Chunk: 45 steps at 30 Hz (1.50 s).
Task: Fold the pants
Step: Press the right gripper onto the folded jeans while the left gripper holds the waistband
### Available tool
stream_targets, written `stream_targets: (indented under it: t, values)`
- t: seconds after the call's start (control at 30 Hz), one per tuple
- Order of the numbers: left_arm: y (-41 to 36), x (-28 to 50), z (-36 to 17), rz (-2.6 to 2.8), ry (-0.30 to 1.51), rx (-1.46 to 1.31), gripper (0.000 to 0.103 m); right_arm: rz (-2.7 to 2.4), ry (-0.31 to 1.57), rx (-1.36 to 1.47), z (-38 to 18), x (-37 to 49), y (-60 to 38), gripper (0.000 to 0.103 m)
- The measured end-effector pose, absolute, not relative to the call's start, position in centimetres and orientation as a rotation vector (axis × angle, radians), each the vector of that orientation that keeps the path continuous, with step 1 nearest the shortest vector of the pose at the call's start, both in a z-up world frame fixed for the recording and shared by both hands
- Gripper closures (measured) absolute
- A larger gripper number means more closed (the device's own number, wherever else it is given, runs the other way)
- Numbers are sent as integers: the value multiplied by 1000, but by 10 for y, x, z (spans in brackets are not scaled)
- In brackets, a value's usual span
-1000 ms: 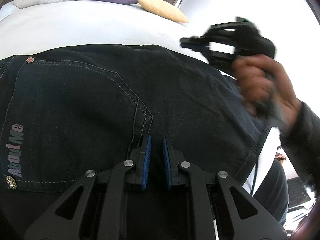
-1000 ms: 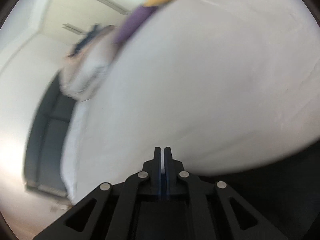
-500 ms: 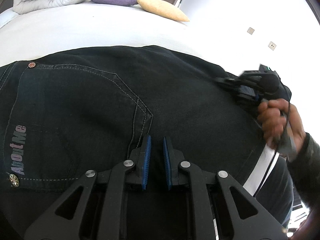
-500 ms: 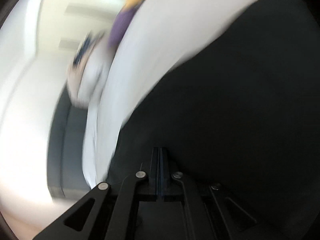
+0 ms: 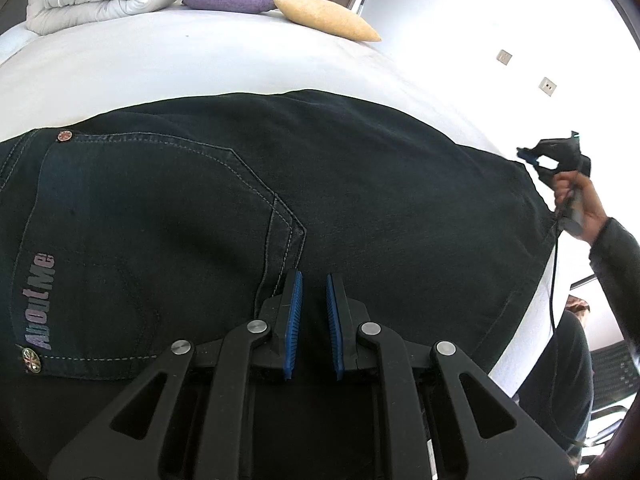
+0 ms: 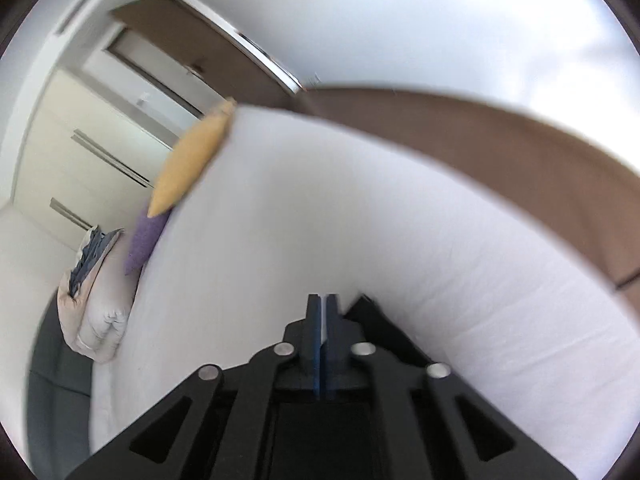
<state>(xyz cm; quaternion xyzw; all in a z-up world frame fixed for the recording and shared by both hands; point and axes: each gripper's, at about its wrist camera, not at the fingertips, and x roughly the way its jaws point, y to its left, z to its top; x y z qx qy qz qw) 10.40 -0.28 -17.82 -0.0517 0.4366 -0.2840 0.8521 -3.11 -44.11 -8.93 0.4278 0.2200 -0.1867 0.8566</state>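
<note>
Well, I see dark denim pants [image 5: 360, 184] with pale stitching spread flat across the centre on a smooth white bed [image 5: 200, 60]. Left gripper [image 5: 314, 280], ribbed blue pads slightly parted, holds nothing. Right gripper [image 6: 325, 300] is opening, nothing between.

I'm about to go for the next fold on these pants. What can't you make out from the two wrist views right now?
- Pants: waistband and near edge cut off by the left wrist view's frame and hidden behind the left claw.
- Right claw: small and backlit at the pants' far corner in the left wrist view; jaws are opening, but contact with cloth is unclear.
- Right wrist view: blurred; only a dark scrap of pants beside the claw.
</note>
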Motion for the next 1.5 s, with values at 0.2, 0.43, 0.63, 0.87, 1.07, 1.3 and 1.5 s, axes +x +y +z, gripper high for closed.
stream_targets:
  t: [0.2, 0.43, 0.63, 0.87, 1.07, 1.3, 1.5]
  values:
    - [-8, 102, -177, -586, 919, -108, 90, -47, 583, 942, -112, -47, -338, 86]
    - [-12, 100, -173, -575, 922, -81, 90, -91, 650, 1032, -163, -52, -341, 103]
    - [-16, 99, -172, -563, 921, -73, 90, -294, 566, 1013, -157, -87, -436, 103]
    - [-21, 94, -167, -546, 912, -62, 90, -426, 439, 968, -111, -124, -437, 95]
    - [-45, 84, -124, -550, 902, -69, 90, -16, 568, 1017, -150, -128, -335, 95]
    - [-135, 127, -109, -731, 952, -43, 90, -10, 676, 959, -189, -108, -296, 103]
    - [-159, 172, -141, -719, 1057, 72, 90, 15, 667, 1003, -205, -95, -310, 103]
